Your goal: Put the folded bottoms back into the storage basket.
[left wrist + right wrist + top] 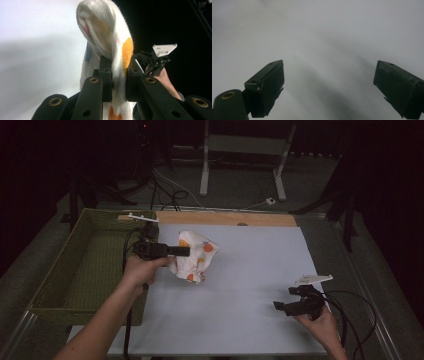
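- Nearest you, at about 5 o'clock on the white table [240, 320], your right gripper [281, 307] rests low over the surface with its jaws spread wide and nothing between them; the right gripper view shows bare tabletop in the gap.
- At about 10 o'clock, your left gripper [185, 251] is pinching the white cloth with orange spots [195, 257]. The left gripper view shows the fabric [110, 37] squeezed between both pads, a loop bulging above them and a tail hanging below.
- Progress, as I judge it: the pick is made and the cloth looks lifted, or nearly so; carrying and releasing it are left. The woven basket [55, 275] at 9 o'clock, just beside your left hand, looks the likely place.
- The high view gives the basket and layout; the left gripper view alone confirms the pinch, and shows your right gripper [156, 61] beyond.
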{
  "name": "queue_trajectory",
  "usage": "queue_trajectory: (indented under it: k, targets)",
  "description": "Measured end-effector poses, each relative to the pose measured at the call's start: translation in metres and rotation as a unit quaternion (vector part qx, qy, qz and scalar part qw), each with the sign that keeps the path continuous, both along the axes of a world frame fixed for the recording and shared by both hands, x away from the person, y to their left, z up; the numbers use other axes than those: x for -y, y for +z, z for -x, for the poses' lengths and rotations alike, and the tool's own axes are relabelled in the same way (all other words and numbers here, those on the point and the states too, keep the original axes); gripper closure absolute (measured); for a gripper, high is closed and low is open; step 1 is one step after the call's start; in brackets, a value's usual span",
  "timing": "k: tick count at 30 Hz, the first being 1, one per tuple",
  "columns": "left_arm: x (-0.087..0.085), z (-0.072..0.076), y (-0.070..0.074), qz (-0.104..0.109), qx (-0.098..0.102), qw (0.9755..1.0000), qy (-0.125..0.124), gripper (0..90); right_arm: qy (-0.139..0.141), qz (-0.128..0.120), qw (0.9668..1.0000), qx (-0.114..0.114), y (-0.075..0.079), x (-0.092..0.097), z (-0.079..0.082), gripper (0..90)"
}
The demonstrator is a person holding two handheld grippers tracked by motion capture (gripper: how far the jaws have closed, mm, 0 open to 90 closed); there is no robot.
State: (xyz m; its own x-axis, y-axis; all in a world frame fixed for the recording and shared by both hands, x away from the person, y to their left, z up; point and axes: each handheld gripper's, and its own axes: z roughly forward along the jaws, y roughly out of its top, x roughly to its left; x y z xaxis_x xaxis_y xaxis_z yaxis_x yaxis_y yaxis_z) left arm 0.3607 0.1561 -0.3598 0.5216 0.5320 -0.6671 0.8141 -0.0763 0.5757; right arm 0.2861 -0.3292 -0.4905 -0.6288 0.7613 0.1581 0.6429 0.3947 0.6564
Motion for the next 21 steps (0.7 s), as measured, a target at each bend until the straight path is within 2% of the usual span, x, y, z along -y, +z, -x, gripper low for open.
queue_trajectory:
  k: [2,3,10,16,21]
  targets:
    - [-0.011,-0.001,0.006,0.002,0.002,0.9999,0.012,80.0,0.000,0.000,1.0000,0.000,0.000,0.000,0.000,9.8]
    - [-0.011,-0.001,0.006,0.002,0.002,0.9999,0.012,80.0,0.000,0.000,1.0000,0.000,0.000,0.000,0.000,9.8]
    - [-0.042,0.000,0.016,0.009,0.005,0.9991,0.042,80.0,0.000,0.001,1.0000,-0.002,0.000,0.002,-0.001,9.8]
    - [-0.057,0.000,0.020,0.000,0.006,0.9983,0.058,79.9,-0.001,0.001,1.0000,-0.004,-0.001,0.003,-0.002,9.7]
    - [-0.066,0.000,0.021,0.002,0.006,0.9976,0.069,79.9,0.002,0.003,1.0000,-0.003,-0.001,0.004,-0.002,9.8]
